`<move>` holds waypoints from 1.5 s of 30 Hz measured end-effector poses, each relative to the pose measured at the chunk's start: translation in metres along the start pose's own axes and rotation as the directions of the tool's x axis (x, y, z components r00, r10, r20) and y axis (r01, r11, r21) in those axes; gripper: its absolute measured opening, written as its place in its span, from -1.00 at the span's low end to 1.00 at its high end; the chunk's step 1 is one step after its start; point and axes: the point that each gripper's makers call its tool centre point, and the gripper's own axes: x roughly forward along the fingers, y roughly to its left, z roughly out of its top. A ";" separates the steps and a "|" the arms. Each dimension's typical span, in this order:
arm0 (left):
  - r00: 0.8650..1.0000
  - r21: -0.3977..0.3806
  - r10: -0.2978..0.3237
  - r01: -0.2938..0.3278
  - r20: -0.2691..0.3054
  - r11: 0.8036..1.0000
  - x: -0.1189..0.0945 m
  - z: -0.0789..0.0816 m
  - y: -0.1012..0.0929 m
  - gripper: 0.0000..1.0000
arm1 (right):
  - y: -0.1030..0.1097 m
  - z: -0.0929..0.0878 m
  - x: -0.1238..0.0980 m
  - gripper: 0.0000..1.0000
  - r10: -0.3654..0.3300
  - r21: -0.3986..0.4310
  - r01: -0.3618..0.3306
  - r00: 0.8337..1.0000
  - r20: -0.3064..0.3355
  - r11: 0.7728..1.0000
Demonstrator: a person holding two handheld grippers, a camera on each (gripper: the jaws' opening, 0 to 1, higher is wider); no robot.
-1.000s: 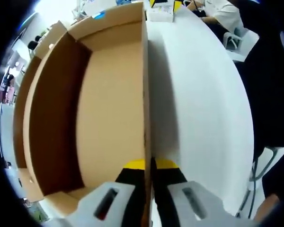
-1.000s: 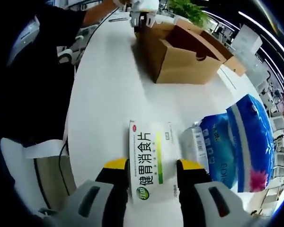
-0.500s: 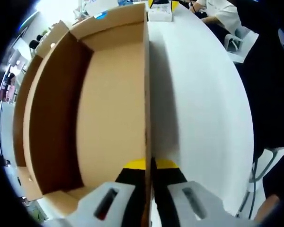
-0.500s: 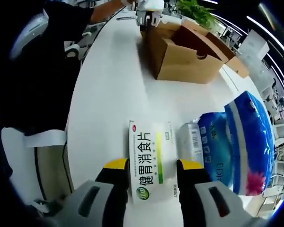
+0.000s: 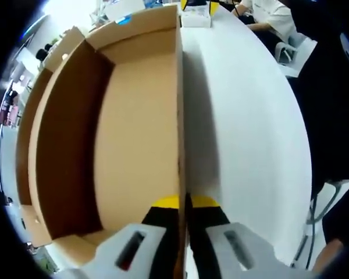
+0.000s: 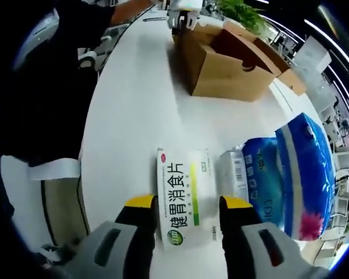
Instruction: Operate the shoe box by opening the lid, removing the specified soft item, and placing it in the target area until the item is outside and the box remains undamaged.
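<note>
Your right gripper (image 6: 186,203) straddles the white carton (image 6: 185,195) on the bench (image 6: 134,116), jaws parted; the blue tissue pack (image 6: 291,174) lies just beside. Your left gripper (image 5: 183,203) is clenched on the box (image 5: 128,133) wall.

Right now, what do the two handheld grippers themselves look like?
Both look alike. The left gripper and right gripper each have light grey moulded bodies with a dark slot, black jaws and yellow tips. No cables or sleeves are visible on them.

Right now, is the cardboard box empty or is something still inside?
Empty as far as shown: the left gripper view looks into the open cardboard box and shows bare floor and walls; the near corner is hidden.
</note>
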 end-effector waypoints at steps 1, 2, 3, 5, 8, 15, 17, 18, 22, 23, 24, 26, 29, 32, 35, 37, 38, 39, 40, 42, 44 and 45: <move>1.000 0.000 0.000 0.000 0.001 1.000 0.000 0.000 0.000 -0.97 | 0.000 0.000 0.000 -0.02 -0.001 0.001 0.001 1.000 0.001 1.000; 1.000 0.000 0.000 0.000 0.001 1.000 0.000 0.000 0.000 -0.97 | 0.000 0.001 0.000 0.00 -0.003 0.001 0.003 1.000 0.003 1.000; 1.000 0.000 0.000 0.000 0.002 1.000 0.000 0.000 0.000 -0.97 | -0.001 0.001 0.000 0.00 -0.005 0.001 0.005 1.000 0.006 1.000; 1.000 0.001 -0.001 0.001 0.005 1.000 0.000 0.000 0.000 -0.97 | -0.001 0.003 -0.001 -0.01 -0.010 0.002 0.010 1.000 0.013 1.000; 1.000 -0.005 -0.002 0.003 0.024 1.000 0.000 0.000 0.000 -0.97 | 0.001 0.013 -0.015 -0.02 -0.049 0.015 0.048 0.998 0.045 0.999; 0.999 -0.017 -0.002 0.003 0.041 1.000 0.000 0.000 0.000 -0.97 | -0.021 0.068 -0.059 -0.03 -0.205 0.115 0.182 0.949 0.239 0.976; 0.999 -0.018 -0.002 0.002 0.041 1.000 0.000 0.000 0.000 -0.97 | -0.030 0.082 -0.070 -0.02 -0.260 0.149 0.227 0.927 0.270 0.962; 0.999 -0.012 0.000 0.001 0.039 1.000 0.000 0.001 -0.001 -0.97 | -0.036 0.096 -0.077 -0.02 -0.289 0.155 0.253 0.909 0.301 0.955; 1.000 -0.003 0.001 0.000 0.029 1.000 0.001 0.001 -0.002 -0.97 | -0.054 0.131 -0.090 -0.02 -0.359 0.173 0.316 0.849 0.388 0.933; 1.000 0.001 0.000 0.000 0.024 1.000 0.001 0.001 -0.002 -0.97 | -0.061 0.143 -0.093 -0.02 -0.380 0.197 0.327 0.831 0.407 0.924; 1.000 0.006 0.000 0.000 0.019 1.000 0.001 0.001 -0.002 -0.97 | -0.069 0.154 -0.097 -0.02 -0.401 0.221 0.336 0.811 0.425 0.915; 1.000 0.019 -0.002 0.001 0.010 1.000 0.001 0.001 -0.002 -0.96 | -0.078 0.167 -0.098 -0.02 -0.422 0.237 0.350 0.790 0.445 0.906; 1.000 0.028 -0.009 0.008 0.007 1.000 0.002 0.000 -0.002 -0.96 | -0.098 0.188 -0.100 -0.02 -0.465 0.297 0.361 0.745 0.479 0.884; 1.000 0.028 -0.023 0.023 0.014 0.999 0.002 0.000 -0.002 -0.96 | -0.122 0.200 -0.099 -0.02 -0.516 0.390 0.355 0.715 0.472 0.850; 0.999 0.037 -0.035 0.035 0.018 0.999 0.002 0.000 -0.002 -0.96 | -0.152 0.213 -0.097 -0.01 -0.569 0.500 0.329 0.677 0.467 0.801; 0.999 0.038 -0.044 0.043 0.020 0.998 0.002 0.000 -0.002 -0.96 | -0.172 0.221 -0.094 -0.01 -0.609 0.554 0.329 0.651 0.454 0.764; 0.999 0.039 -0.047 0.046 0.021 0.998 0.002 0.000 -0.002 -0.96 | -0.180 0.225 -0.091 -0.01 -0.616 0.577 0.317 0.649 0.446 0.753; 0.999 0.040 -0.049 0.048 0.022 0.998 0.002 0.000 -0.002 -0.96 | -0.183 0.226 -0.090 -0.01 -0.618 0.584 0.313 0.649 0.444 0.749; 0.998 0.040 -0.053 0.052 0.022 0.998 0.002 0.000 -0.002 -0.96 | -0.194 0.230 -0.082 0.00 -0.618 0.617 0.290 0.663 0.422 0.732; 0.998 0.034 -0.062 0.062 0.022 0.998 0.001 0.000 -0.002 -0.96 | -0.208 0.234 -0.074 0.00 -0.611 0.649 0.262 0.687 0.395 0.714; 0.997 0.056 -0.073 0.072 0.017 0.996 0.001 0.000 -0.003 -0.95 | -0.222 0.238 -0.062 0.02 -0.579 0.673 0.221 0.727 0.369 0.706; 0.997 0.058 -0.074 0.073 0.016 0.996 0.001 0.000 -0.003 -0.95 | -0.223 0.239 -0.060 0.05 -0.574 0.673 0.219 0.734 0.364 0.706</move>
